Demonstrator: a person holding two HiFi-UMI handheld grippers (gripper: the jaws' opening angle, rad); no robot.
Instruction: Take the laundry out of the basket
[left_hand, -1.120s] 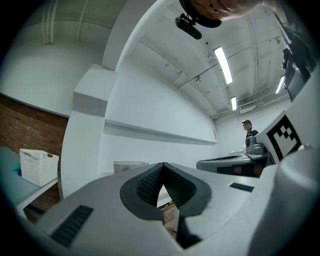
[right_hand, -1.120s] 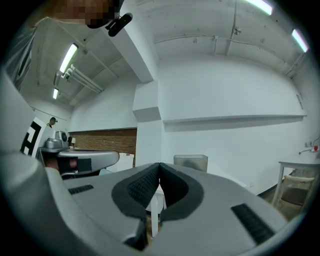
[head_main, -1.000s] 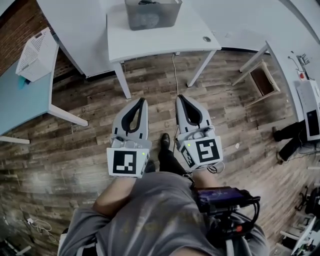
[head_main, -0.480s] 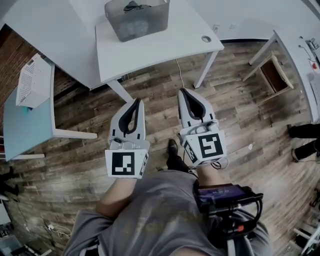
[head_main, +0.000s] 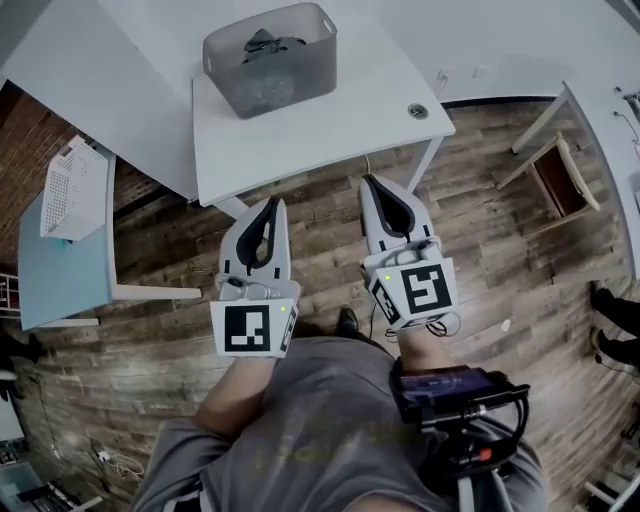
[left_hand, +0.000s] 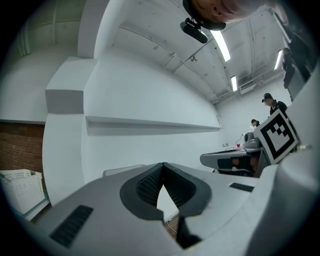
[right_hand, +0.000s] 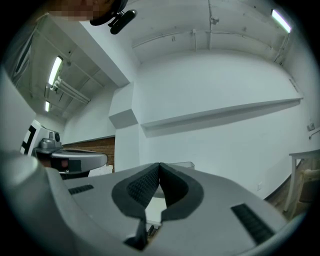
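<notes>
Approach: my left gripper (head_main: 273, 203) and right gripper (head_main: 371, 183), jaws together and empty, now stand nearer the worktop (head_main: 330, 130) than a second ago; laundry (head_main: 266, 44) waits untouched in the basket (head_main: 285, 92).

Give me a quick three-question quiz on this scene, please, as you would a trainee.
1. True or false: the laundry lies in the basket.
2. The basket stands on: A) the white table B) the floor C) the teal table.
3. Are the left gripper and right gripper open or shut, and does either hold anything?
Key: 1 true; 2 A; 3 both shut, holding nothing.
</notes>
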